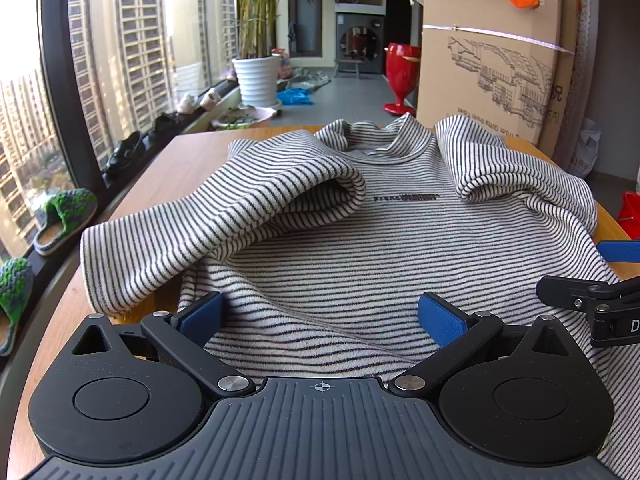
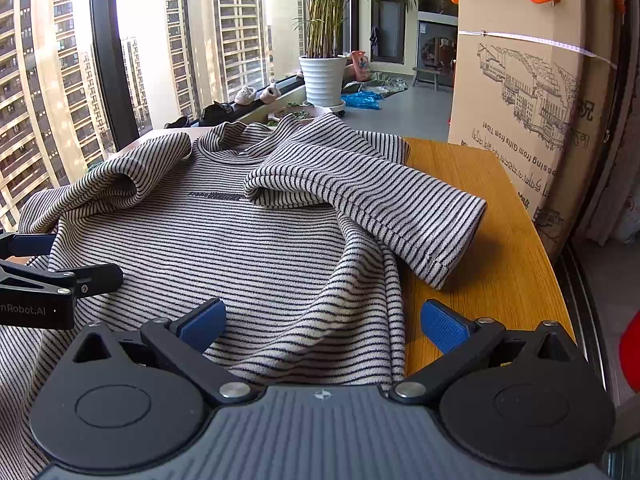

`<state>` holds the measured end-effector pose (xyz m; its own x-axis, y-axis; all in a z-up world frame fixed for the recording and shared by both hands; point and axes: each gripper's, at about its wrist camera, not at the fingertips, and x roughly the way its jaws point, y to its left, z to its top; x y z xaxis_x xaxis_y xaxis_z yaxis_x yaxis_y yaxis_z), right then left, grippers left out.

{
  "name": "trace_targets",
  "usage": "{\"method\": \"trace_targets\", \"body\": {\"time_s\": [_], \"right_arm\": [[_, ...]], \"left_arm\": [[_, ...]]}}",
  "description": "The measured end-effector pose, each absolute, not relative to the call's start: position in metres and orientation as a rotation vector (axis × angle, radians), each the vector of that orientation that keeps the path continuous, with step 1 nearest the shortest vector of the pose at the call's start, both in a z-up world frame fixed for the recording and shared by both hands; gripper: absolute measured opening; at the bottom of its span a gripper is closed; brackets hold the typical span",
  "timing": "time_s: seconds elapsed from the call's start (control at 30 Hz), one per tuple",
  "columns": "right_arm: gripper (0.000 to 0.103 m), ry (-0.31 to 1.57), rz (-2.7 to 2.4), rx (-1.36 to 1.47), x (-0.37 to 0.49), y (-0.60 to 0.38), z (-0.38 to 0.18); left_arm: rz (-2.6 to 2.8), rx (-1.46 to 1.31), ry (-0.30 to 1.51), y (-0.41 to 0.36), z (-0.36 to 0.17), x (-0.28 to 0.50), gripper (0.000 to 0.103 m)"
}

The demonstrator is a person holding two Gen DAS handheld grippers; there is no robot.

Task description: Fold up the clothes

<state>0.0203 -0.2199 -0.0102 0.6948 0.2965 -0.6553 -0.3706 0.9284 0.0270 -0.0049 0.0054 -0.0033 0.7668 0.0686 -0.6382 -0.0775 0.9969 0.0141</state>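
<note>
A lived-in flat high in a residential tower is shown, in a glazed balcony or sunroom used partly for storage. Neighbouring high-rise apartment blocks (image 2: 236,20) are seen through tall dark-framed windows. Green knitted slippers (image 1: 64,216) and black shoes (image 1: 124,152) are lined up along the window sill. A tall palm in a ribbed white pot (image 2: 322,78) is placed on the grey floor, near a front-loading washing machine (image 1: 358,42) set into an alcove. A large printed cardboard carton (image 2: 524,92) is stood beside the light wooden table (image 2: 492,216).

cardboard box (image 1: 492,60), potted palm (image 1: 256,40), slippers (image 1: 66,220)
</note>
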Motion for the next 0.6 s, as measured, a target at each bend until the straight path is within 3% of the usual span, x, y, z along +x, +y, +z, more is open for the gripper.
{"method": "trace_targets", "body": {"time_s": [0.6], "right_arm": [[0.103, 0.711, 0.373, -0.11, 0.0207, -0.22, -0.0097]], "left_arm": [[0.079, -0.013, 0.692, 0.0053, -0.0035, -0.0045, 0.103]]}}
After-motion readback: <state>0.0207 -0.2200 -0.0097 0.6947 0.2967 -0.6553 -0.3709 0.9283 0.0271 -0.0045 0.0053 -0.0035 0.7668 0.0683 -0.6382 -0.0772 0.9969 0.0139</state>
